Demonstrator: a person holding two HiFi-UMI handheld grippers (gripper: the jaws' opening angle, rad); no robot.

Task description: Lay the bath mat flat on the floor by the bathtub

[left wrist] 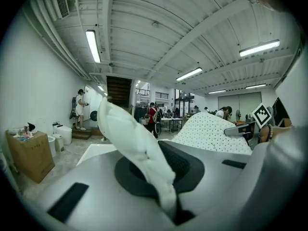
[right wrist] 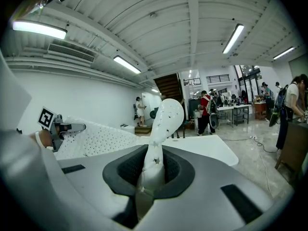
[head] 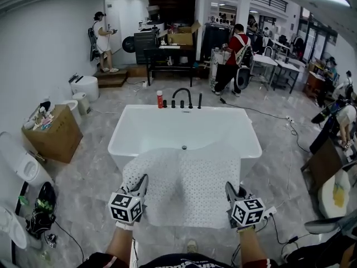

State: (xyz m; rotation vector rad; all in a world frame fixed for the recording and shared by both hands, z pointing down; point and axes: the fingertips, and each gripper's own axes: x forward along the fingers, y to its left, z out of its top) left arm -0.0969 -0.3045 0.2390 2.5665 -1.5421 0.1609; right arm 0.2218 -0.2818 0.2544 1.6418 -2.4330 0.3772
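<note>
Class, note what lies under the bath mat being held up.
Beyond the bath mat the bathtub and its drain show. It covers the tub's near rim and the floor beneath.

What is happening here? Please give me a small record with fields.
Setting: large workshop hall, grey tiled floor
Held item: white perforated bath mat, off the floor
Left gripper: shut on the mat's near left corner
Right gripper: shut on the near right corner
Mat's far edge: overlaps the near rim of the white bathtub; contact unclear
On tub's far rim: red bottle, black faucet
</note>
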